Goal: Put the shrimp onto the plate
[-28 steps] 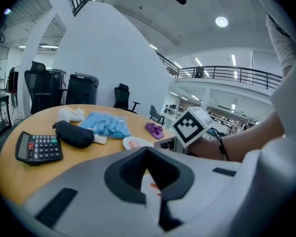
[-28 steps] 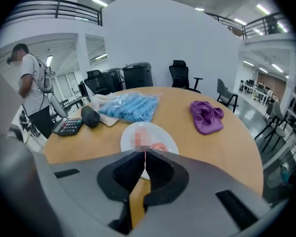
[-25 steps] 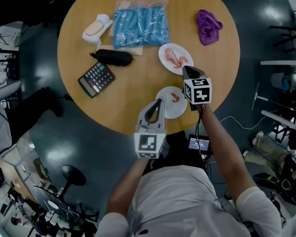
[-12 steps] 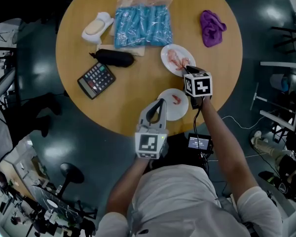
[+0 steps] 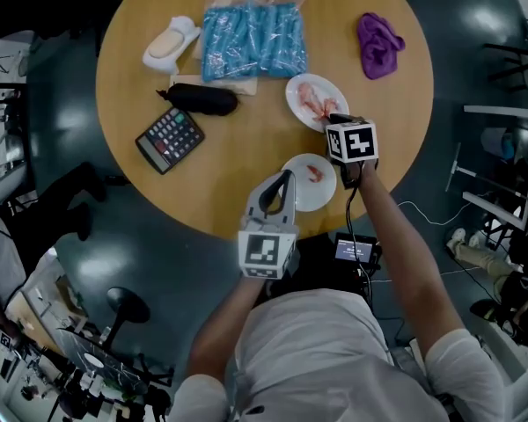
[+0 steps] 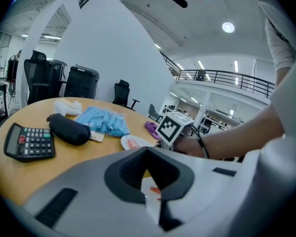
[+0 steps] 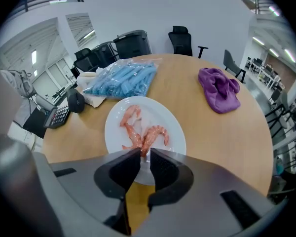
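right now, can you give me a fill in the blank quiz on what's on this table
The near plate holds ___ shrimp. The crumpled cloth is ___. The black pouch lies between the blue bag and the ___.
Missing: one; purple; calculator.

Near plate (image 6: pixel 149 185) mostly hidden behind left claw (image 6: pixel 146 149), calculator (image 6: pixel 29 141) keys unreadable

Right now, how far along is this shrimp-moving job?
Done: one shrimp lies on the near plate. In hand: the right tool, its jaws just opened, hangs over the far plate and its pile of shrimp, one tail end between its tips, not gripped yet. Left: carrying that pile over.
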`<state>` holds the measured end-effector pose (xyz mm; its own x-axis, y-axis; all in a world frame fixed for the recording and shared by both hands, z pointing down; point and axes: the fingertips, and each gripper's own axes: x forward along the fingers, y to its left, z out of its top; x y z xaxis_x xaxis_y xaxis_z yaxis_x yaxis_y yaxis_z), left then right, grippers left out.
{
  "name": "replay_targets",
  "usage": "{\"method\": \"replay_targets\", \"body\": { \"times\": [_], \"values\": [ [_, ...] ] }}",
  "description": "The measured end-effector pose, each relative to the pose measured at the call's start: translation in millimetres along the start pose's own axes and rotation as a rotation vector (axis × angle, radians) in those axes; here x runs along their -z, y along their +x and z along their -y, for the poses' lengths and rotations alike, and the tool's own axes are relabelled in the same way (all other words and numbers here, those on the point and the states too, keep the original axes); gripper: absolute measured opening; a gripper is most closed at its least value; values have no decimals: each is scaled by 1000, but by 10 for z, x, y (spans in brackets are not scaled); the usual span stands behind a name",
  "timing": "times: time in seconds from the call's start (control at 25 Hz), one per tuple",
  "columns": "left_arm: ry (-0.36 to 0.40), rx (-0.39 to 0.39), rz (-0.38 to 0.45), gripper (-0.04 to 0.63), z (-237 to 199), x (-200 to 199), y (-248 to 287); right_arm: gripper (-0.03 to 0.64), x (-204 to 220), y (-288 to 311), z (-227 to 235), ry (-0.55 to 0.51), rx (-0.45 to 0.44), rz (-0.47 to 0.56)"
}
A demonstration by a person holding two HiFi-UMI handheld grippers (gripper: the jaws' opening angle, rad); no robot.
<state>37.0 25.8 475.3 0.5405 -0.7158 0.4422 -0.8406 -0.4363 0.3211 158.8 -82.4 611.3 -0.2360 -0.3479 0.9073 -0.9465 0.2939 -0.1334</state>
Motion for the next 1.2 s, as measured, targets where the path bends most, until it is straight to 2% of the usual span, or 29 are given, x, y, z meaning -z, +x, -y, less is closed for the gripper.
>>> {"method": "replay_targets", "body": {
  "times": [0.24, 0.48, 0.84, 1.0, 1.2],
  "values": [
    [-6, -3, -2, 7, 9, 25, -11, 48, -27, 17, 20, -60, 44, -26],
    [-7, -10, -3, 8, 4, 55, -77, 32, -24, -27, 38, -85, 82, -4],
    [0, -28, 11, 8, 26, 37, -214, 31, 30, -372, -81, -57, 51, 67],
    [2, -29, 15, 8, 73, 48, -316, 31, 296, -723, -384, -96, -15, 102],
    [-2, -30, 15, 8, 137, 134, -461, 31, 902, -907, -957, -221, -91, 56]
  ]
}}
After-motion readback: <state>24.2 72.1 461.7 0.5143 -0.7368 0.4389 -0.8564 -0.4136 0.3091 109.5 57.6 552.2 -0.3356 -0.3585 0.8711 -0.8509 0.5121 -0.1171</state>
